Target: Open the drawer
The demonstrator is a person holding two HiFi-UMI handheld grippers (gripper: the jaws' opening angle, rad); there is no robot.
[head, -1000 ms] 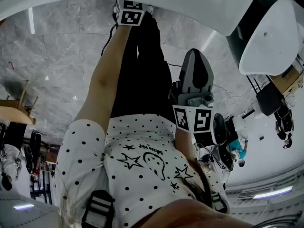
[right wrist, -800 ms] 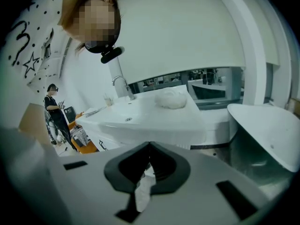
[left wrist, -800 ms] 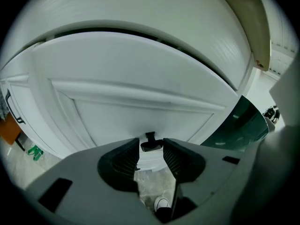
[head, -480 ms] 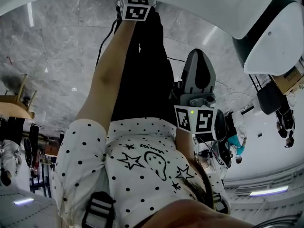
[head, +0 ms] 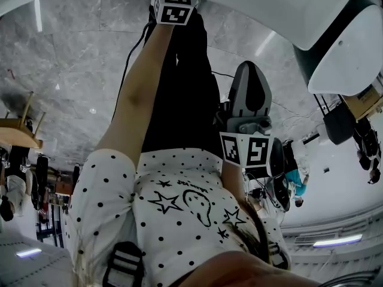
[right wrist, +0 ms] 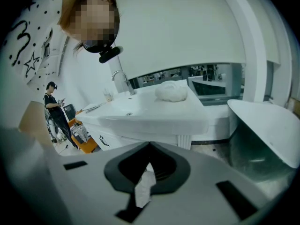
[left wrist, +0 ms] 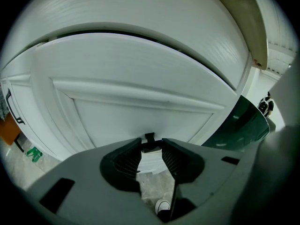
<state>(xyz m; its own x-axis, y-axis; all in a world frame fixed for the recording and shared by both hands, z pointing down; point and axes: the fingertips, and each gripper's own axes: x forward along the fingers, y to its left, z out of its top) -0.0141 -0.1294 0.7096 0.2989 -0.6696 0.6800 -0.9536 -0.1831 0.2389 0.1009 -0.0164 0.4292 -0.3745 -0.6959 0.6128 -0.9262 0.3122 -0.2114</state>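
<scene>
A white panelled drawer front point(left wrist: 140, 111) fills the left gripper view, with a small black handle point(left wrist: 149, 138) at its lower middle. My left gripper point(left wrist: 151, 146) is shut on that handle, its ribbed pads pinching it from both sides. A thin dark gap runs along the drawer's top edge under the white countertop point(left wrist: 154, 18). In the head view only the left gripper's marker cube point(head: 173, 8) shows, at the end of the outstretched arm against the white furniture. My right gripper point(head: 246, 70) is held near the body, shut with nothing in it point(right wrist: 150, 145).
A bin with a pale lid point(head: 347, 52) stands to the right of the cabinet. The right gripper view shows a white sink counter point(right wrist: 154, 111) with a faucet point(right wrist: 123, 81) and a white cloth point(right wrist: 171, 90). A person point(right wrist: 56, 111) stands far behind.
In the head view the left gripper's marker cube has shifted slightly up and right along the white furniture. The right gripper has hardly moved.
</scene>
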